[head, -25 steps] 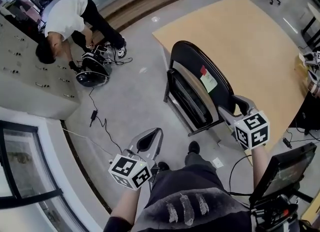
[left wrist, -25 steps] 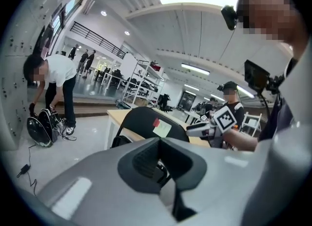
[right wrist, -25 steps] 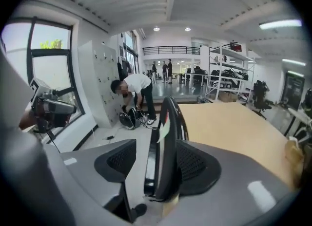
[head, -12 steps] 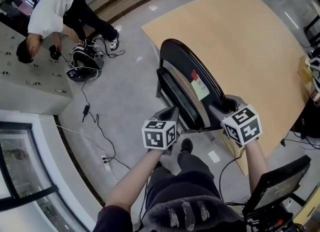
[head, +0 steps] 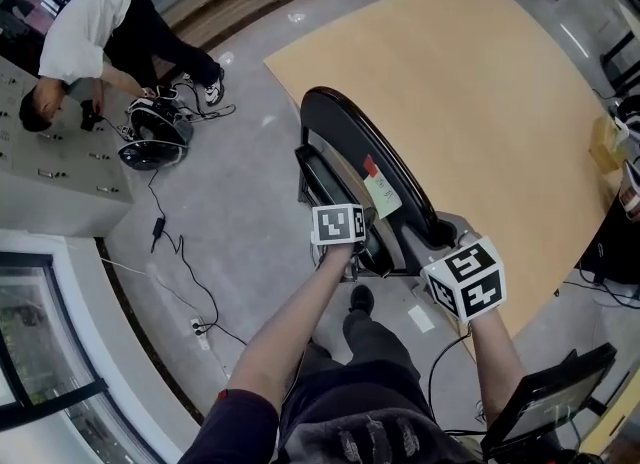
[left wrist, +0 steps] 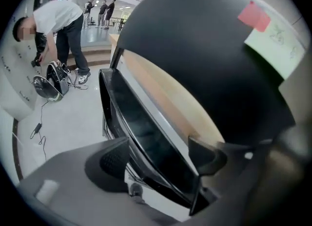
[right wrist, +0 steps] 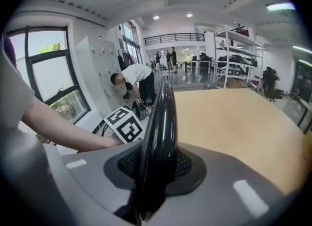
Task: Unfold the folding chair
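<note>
**Folding chair** (head: 345, 142): black, folded flat, stood upright on the grey floor (head: 240, 212). A red sticker (head: 371, 165) and a pale paper note (head: 384, 195) are fixed to the backrest (right wrist: 163, 108).

**Seat** (left wrist: 141, 127): turned up against the backrest, with a strip of the wood colour seen through the gap between them.

**Right gripper** (right wrist: 156, 167): set at the near end of the chair's top. Its jaws have just been closing and are now pinched on the thin rim of the backrest, with a pad pressed to either side.

**Left gripper** (left wrist: 161, 159): set at the chair's near side, low on the seat. Its jaws have just been opening and are now spread wide. The lower edge of the seat is placed between them, and neither pad is seen pressing on it.

**Tabletop** (head: 480, 82): light wood, lying just behind the chair.

**Person** (head: 85, 37): in a white shirt and dark trousers, bent over well apart from the chair.

**Round black device** (head: 150, 140): on the floor at that person's feet.

**Cable** (head: 175, 252): trailed across the floor from the device.
</note>
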Motion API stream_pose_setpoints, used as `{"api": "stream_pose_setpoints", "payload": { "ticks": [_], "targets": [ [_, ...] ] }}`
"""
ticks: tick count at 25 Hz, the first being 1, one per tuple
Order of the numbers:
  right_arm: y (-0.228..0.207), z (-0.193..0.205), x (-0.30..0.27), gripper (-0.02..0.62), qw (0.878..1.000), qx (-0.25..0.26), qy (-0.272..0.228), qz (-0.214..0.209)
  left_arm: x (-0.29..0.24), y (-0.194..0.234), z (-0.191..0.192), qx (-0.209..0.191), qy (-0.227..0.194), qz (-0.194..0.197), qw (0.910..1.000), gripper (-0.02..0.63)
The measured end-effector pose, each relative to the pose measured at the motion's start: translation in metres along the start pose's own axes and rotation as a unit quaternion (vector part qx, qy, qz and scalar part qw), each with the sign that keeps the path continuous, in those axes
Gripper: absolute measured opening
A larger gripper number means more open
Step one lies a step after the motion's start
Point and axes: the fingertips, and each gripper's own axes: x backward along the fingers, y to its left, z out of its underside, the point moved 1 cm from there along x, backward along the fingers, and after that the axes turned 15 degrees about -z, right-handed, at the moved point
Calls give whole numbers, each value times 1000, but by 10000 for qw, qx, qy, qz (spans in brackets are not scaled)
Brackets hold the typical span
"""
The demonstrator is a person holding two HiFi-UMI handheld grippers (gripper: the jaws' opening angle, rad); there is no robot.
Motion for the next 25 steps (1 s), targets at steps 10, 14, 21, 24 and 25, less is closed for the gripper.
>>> {"api": "stream_pose_setpoints", "payload": {
  "ticks": [10,14,21,24,25],
  "targets": [
    [-2,3,-2,67,9985,-378,-357,-143,-21,-8,7,210,192,616,9977,290],
    [-4,5,-2,64,9979,-477,-397,-170,-18,-10,8,105,61,699,9975,256],
    [-13,8,0,60,9955,-742,-553,-219,-7,9,19,321,-20,974,9947,241],
    [-18,9,0,61,9944,-838,-581,-274,0,24,28,499,-2,1088,9928,233],
    [-20,9,0,60,9941,-871,-585,-292,2,29,31,562,15,1113,9922,233]
  ]
}}
